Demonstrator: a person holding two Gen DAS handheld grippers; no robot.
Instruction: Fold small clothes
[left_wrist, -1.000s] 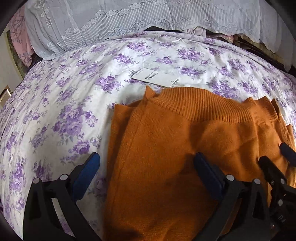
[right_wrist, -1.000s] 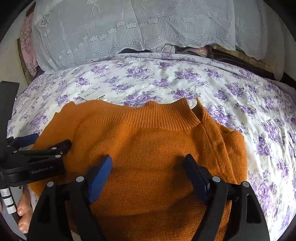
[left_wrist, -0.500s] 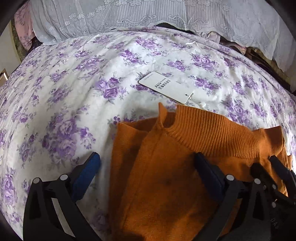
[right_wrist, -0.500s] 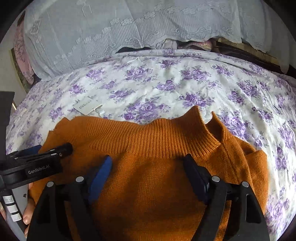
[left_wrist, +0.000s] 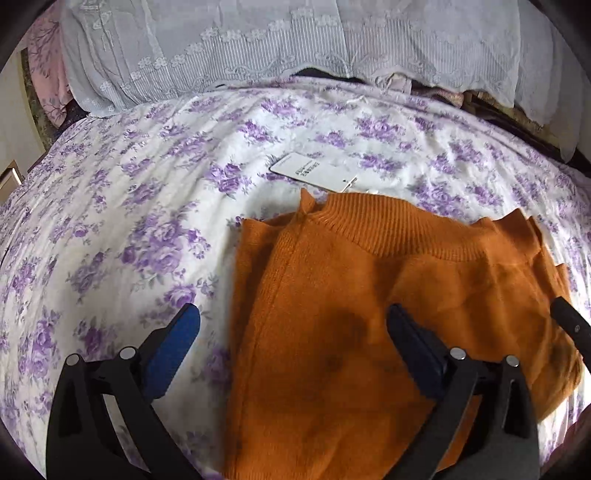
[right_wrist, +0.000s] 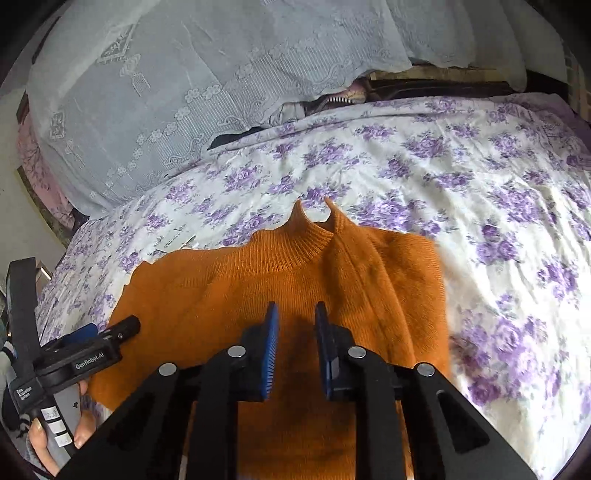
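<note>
An orange knit sweater (left_wrist: 369, 302) lies folded on the floral bed sheet (left_wrist: 129, 221), ribbed collar toward the far side; it also shows in the right wrist view (right_wrist: 258, 295). My left gripper (left_wrist: 291, 332) is open, its jaws wide apart over the sweater's left edge, holding nothing. My right gripper (right_wrist: 295, 332) hovers over the sweater's middle with its jaws narrowed to a small gap and nothing between them. A white hang tag (left_wrist: 314, 171) lies on the sheet just beyond the collar. The left gripper also shows at the left in the right wrist view (right_wrist: 110, 332).
A white lace cover (left_wrist: 295, 48) drapes over a pile along the far side of the bed. The floral sheet (right_wrist: 498, 221) spreads to the right of the sweater. The bed's near edge runs just below the grippers.
My right gripper's jaws have narrowed from wide open to a small gap and it has turned right. Both grippers have pulled back from the sweater.
</note>
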